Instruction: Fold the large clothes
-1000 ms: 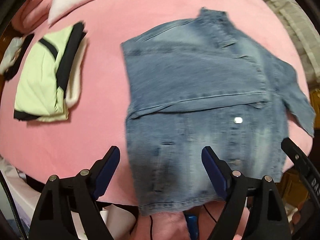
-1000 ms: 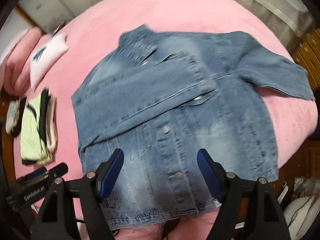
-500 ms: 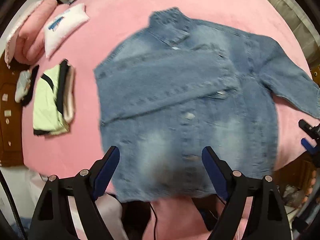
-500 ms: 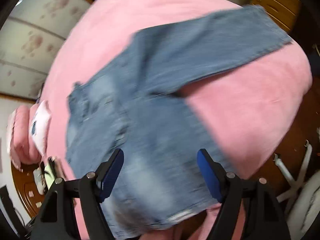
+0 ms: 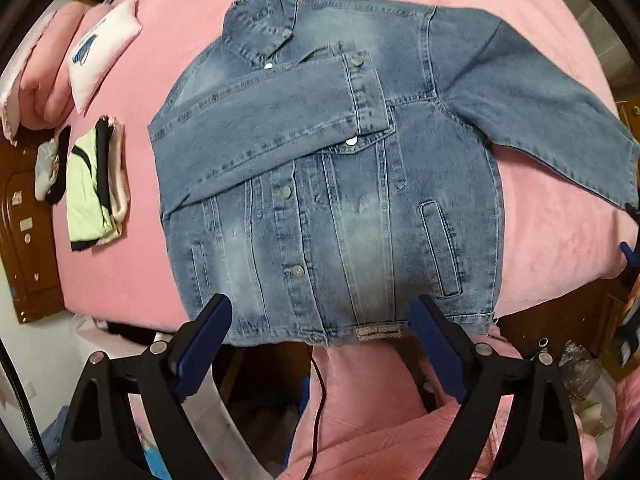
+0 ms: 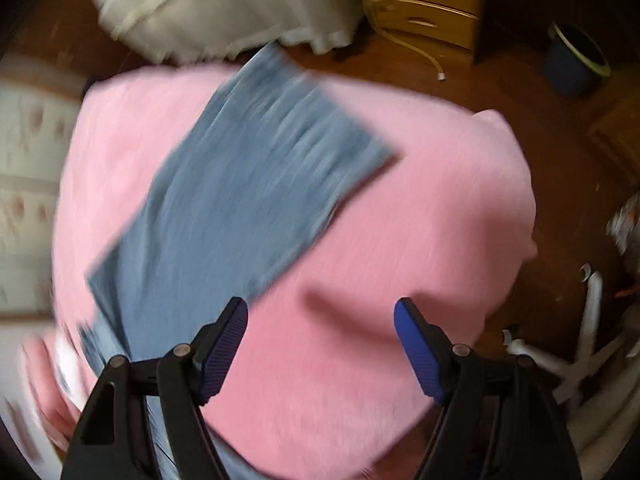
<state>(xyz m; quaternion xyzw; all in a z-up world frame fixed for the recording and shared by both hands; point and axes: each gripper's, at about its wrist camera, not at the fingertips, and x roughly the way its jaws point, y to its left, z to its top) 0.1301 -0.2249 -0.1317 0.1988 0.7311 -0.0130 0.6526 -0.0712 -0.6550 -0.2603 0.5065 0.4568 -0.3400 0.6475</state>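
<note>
A denim jacket point(image 5: 340, 184) lies front-up on a bed covered in a pink blanket point(image 5: 560, 240), collar toward the far side and hem hanging just over the near edge. One sleeve is folded across the chest, its buttoned cuff point(image 5: 366, 96) resting over the breast pocket; the other sleeve point(image 5: 532, 108) lies spread out to the side on the blanket, running down toward the bed's edge.

The left gripper point(image 5: 320, 344) hovers at the hem with its blue-padded fingers point(image 5: 204, 340) spread wide — nothing between them, and they do not touch the cloth. The right gripper point(image 6: 320, 348) is above bare pink blanket point(image 6: 420, 208) just beside the outstretched sleeve point(image 6: 248, 192), its fingers point(image 6: 416, 348) likewise spread and holding nothing. The right wrist view is motion-blurred, so the sleeve shows only as a smeared blue band with its squared cuff end toward the bed's far corner.

To the left of the jacket, apart from it, sits a pile of folded clothes point(image 5: 94, 192) in pale green, black and cream, and beyond that a white pillow with a blue print point(image 5: 102, 48) beside a rolled pink quilt point(image 5: 40, 76). Past the bed in the right view — a wooden floor, a drawer chest point(image 6: 424, 0), a dark bucket point(image 6: 576, 60) and the white legs of a chair base point(image 6: 580, 344)
</note>
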